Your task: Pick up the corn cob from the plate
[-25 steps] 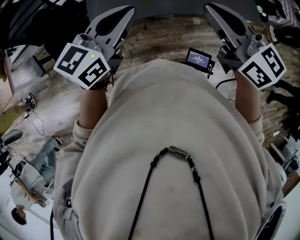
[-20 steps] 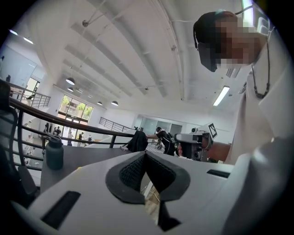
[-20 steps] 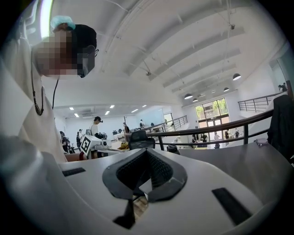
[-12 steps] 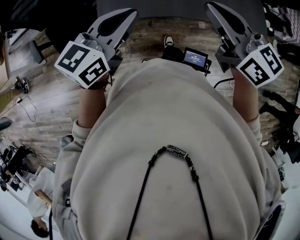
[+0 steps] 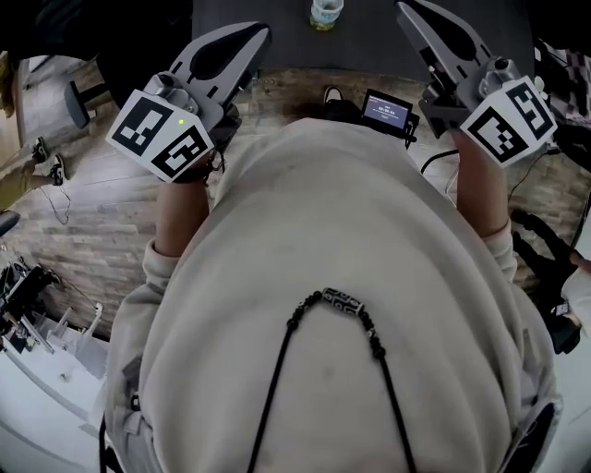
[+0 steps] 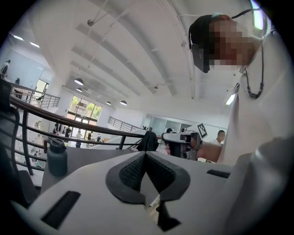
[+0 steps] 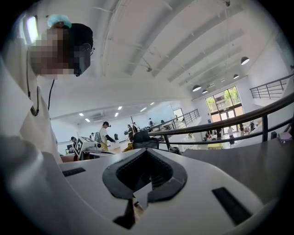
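No corn cob or plate shows in any view. In the head view my left gripper [image 5: 255, 33] is held up in front of the person's pale sweatshirt at the upper left, its jaws together with nothing between them. My right gripper [image 5: 407, 11] is raised at the upper right, also shut and empty. Both point toward a dark table edge [image 5: 268, 23] at the top. The left gripper view shows my left gripper [image 6: 146, 155] closed, pointing roughly level across a grey tabletop. The right gripper view shows my right gripper [image 7: 147, 152] the same way.
A clear bottle [image 5: 325, 12] stands on the dark table. A dark green bottle [image 6: 57, 157] stands on the grey tabletop at the left. A small screen device [image 5: 388, 113] hangs at the person's front. Wood floor lies below, railings and several people are in the hall behind.
Both grippers have risen a little and edged forward. The dark table edge and a bottle have come into the top of the head view.
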A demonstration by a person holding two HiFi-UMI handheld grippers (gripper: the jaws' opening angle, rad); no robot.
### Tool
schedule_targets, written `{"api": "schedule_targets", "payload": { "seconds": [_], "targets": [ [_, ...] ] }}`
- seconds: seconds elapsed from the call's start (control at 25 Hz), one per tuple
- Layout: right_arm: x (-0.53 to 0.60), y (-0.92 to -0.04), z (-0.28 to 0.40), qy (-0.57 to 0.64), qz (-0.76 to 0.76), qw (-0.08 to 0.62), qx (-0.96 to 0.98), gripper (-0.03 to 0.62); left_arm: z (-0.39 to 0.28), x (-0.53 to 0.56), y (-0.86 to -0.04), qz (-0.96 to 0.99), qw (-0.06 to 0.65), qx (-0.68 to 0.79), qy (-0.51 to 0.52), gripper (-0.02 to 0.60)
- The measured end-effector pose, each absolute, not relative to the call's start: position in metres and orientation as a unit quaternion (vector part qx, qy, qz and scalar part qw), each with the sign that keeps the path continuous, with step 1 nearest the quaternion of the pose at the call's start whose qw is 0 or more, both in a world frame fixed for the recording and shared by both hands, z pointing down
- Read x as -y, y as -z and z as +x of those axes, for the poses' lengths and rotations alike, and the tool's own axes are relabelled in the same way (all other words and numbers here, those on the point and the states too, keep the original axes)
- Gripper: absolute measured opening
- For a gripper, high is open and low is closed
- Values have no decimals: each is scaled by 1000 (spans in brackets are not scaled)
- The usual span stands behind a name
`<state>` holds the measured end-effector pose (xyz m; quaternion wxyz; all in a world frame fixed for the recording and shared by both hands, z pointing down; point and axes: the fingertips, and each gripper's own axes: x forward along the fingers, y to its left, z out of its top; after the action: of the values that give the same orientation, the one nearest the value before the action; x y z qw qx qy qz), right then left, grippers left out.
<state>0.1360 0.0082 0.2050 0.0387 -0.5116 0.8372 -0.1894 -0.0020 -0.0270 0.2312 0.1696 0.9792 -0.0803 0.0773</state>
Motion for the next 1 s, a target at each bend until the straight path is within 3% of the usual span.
{"api": "schedule_targets", "payload": {
  "seconds": [0.32, 0.68, 1.0],
  "targets": [
    [-12, -243, 157, 203, -500, 49, -841, 17, 20, 8, -250, 981, 170, 66, -72, 0],
    [-22, -294, 164, 252, -465, 44, -848, 17, 15, 9, -282, 966, 218, 115, -80, 0],
    [-15, -313, 175, 244, -443, 52, -861, 17, 16, 4, -295, 964, 210, 140, -82, 0]
  ]
}}
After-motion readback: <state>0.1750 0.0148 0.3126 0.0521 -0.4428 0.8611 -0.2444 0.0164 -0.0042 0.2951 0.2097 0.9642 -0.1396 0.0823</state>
